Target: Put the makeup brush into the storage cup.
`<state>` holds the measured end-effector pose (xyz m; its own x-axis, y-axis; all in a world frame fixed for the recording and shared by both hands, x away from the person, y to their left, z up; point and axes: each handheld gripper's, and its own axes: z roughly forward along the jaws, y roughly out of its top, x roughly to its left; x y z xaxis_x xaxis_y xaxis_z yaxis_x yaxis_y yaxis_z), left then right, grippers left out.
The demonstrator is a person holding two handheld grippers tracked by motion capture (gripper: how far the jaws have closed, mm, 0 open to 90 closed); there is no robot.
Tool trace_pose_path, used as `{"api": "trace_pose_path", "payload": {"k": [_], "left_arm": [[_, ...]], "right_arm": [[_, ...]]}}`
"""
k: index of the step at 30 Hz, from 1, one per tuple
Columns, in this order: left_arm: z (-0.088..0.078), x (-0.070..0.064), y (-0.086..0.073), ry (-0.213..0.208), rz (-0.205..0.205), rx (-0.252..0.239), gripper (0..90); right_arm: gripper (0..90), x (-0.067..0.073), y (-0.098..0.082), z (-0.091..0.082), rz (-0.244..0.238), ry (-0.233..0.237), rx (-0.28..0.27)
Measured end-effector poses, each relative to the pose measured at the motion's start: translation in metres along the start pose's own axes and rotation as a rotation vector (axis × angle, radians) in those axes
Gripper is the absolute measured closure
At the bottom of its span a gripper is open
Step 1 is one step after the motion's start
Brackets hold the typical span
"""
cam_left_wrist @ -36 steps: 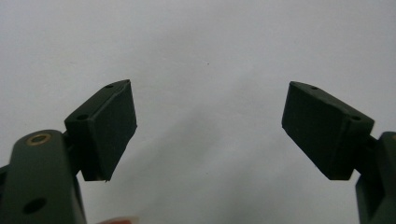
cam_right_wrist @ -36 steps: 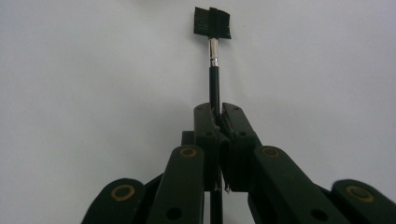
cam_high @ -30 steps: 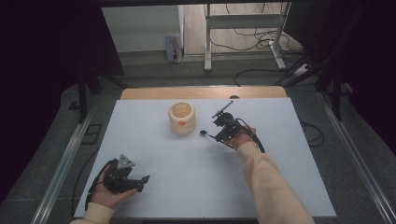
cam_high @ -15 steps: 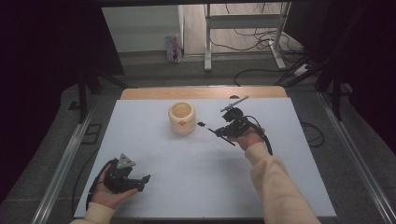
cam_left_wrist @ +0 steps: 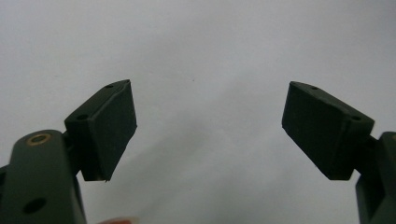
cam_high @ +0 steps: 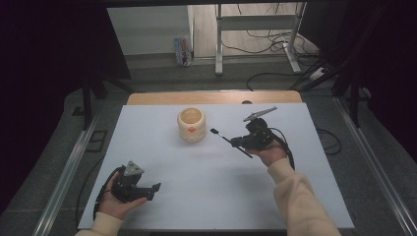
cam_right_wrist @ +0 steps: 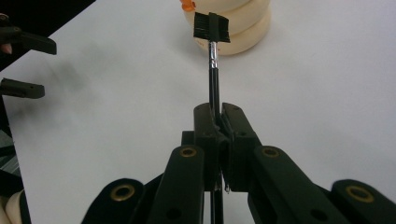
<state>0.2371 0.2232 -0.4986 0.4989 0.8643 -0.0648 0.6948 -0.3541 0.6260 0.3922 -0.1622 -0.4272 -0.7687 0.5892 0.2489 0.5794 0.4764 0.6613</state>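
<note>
- High view: the right gripper (cam_high: 242,143) sits right of centre on the white table (cam_high: 206,196), held by a hand in a cream sleeve (cam_high: 300,201). Its jaws are pressed together on the thin black handle of a small brush (cam_high: 230,142).
- High view: the brush points left and far, its dark bristle head just right of the cream pot (cam_high: 191,124) and apart from it. The pot stands upright near the far middle of the table.
- High view: the left gripper (cam_high: 150,191) rests at the near left of the table in the person's left hand, well apart from the pot and the brush. Its jaws stand spread, with nothing between them.
- Left gripper view: the two black pads (cam_left_wrist: 112,126) stand wide apart over bare white table surface. They touch nothing.
- Right gripper view: the two jaws are closed tight around the brush (cam_right_wrist: 213,70) handle, which runs straight out from between them. The flat black bristle head lies in front of the pot (cam_right_wrist: 243,28) wall; whether it touches the wall cannot be told.
- Right gripper view: the left gripper (cam_right_wrist: 18,65) appears at the left edge, jaws parted.
</note>
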Motion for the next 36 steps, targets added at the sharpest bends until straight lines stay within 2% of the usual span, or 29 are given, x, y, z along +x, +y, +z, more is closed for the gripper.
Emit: {"api": "trace_pose_path", "payload": {"k": [12,17,21,36], "left_arm": [[0.000,-0.001,0.003,-0.019,-0.025,-0.021,18.8],[-0.004,0.000,0.003,-0.004,-0.047,-0.059,20.5],[-0.004,0.002,0.002,-0.007,-0.059,-0.062,20.6],[-0.005,0.002,0.002,-0.013,-0.064,-0.067,20.6]], "right_arm": [[86.0,0.002,-0.015,-0.016,0.004,0.005,-0.060],[86.0,0.004,-0.022,-0.024,0.003,0.002,-0.101],[86.0,0.004,-0.028,-0.030,0.014,0.007,-0.133],[86.0,-0.001,-0.049,-0.043,0.042,0.016,-0.160]]}}
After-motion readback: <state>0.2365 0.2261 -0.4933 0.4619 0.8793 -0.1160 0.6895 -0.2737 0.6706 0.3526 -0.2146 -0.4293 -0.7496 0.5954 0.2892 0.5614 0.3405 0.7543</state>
